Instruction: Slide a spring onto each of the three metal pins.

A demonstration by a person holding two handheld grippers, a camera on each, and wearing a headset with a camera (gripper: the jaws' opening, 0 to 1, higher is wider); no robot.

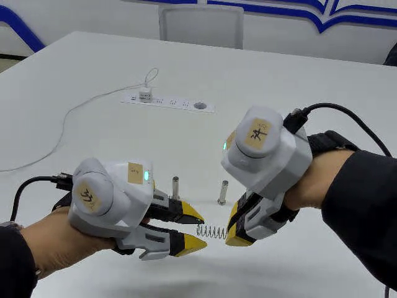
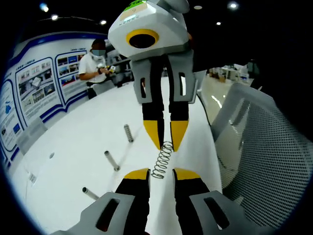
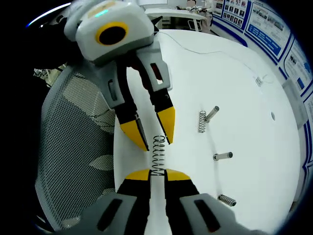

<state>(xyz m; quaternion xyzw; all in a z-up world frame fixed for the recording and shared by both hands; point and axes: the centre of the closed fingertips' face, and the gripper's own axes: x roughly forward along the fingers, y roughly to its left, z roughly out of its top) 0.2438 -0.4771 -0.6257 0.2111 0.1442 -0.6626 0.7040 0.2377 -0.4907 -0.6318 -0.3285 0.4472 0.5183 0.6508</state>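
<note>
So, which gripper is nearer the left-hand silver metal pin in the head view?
Left. The left gripper sits just in front of the silver metal pin; the right gripper, holding the coiled wire spring, is farther off to the pin's right.

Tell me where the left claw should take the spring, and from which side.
Take the spring by its free end coils, opposite the right claw, which pinches the other end. Bring the left claw in along the spring's axis, jaws closing across the coils; the spring lies level between both claws.
</note>
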